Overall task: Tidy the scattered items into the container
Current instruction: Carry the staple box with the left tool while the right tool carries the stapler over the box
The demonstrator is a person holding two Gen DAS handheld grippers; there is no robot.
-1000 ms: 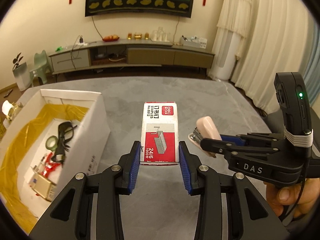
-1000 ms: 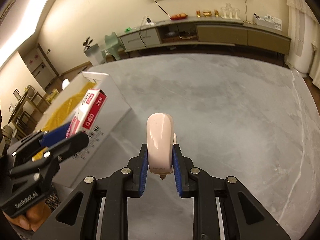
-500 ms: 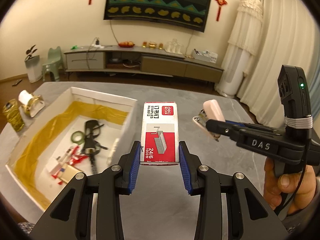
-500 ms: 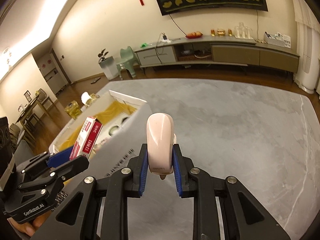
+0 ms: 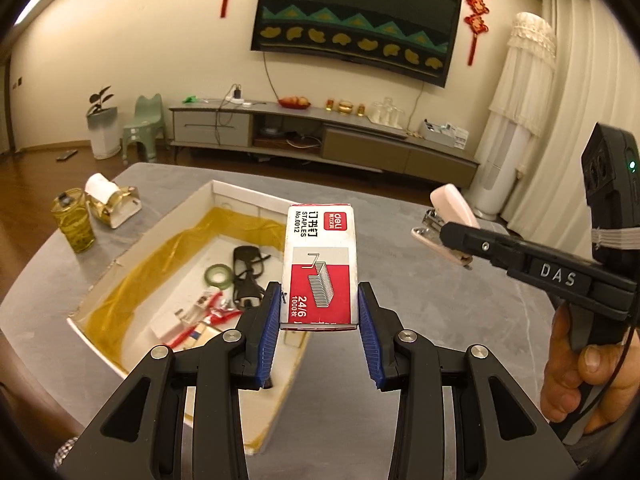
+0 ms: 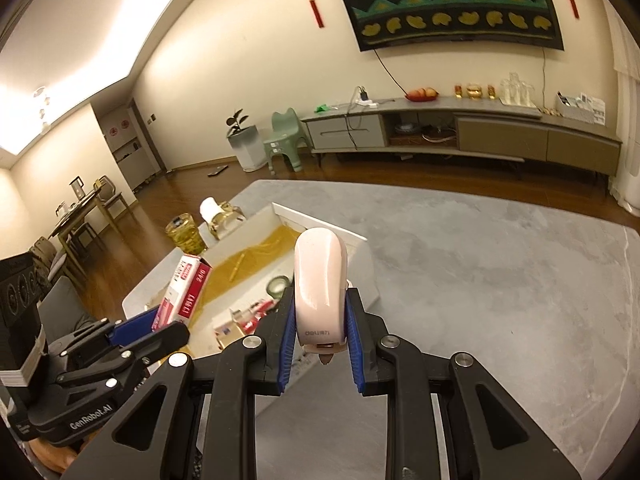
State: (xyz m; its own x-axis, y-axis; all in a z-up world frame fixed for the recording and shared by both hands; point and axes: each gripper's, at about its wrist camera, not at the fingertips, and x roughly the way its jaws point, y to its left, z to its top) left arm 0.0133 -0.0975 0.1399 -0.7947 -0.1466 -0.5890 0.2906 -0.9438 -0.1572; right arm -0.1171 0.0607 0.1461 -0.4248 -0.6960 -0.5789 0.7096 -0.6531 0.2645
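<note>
Two hand-held grippers hang above a grey tabletop (image 6: 500, 280), each carrying a piece of stationery over or near an open white box (image 5: 256, 196) lined with yellow film. The left gripper (image 5: 319, 316) pinches a red-and-white box of staples (image 5: 319, 264) between its blue pads (image 5: 269, 320), holding it upright above the box's near wall. The right gripper (image 6: 320, 332) clamps a pale pink stapler (image 6: 320, 280) by its rear end, nose pointing away from the camera; in the left wrist view that stapler (image 5: 450, 216) sits to the right of the staples and beyond the container's right edge, over bare table. A person's hand (image 5: 580, 376) grips the right tool's handle at the lower right of that view. Already lying inside the container (on its white floor) are a roll of green tape (image 5: 219, 275), a pair of dark glasses (image 5: 246, 268) and a jumble of small red-and-white items (image 5: 200, 316) that cannot be told apart. On the table to the left of the box stand a greenish-yellow glass (image 5: 74, 220) and, just behind it, a gold holder with a white roll (image 5: 108, 196). A low grey TV cabinet (image 5: 320, 136) runs along the far wall.
</note>
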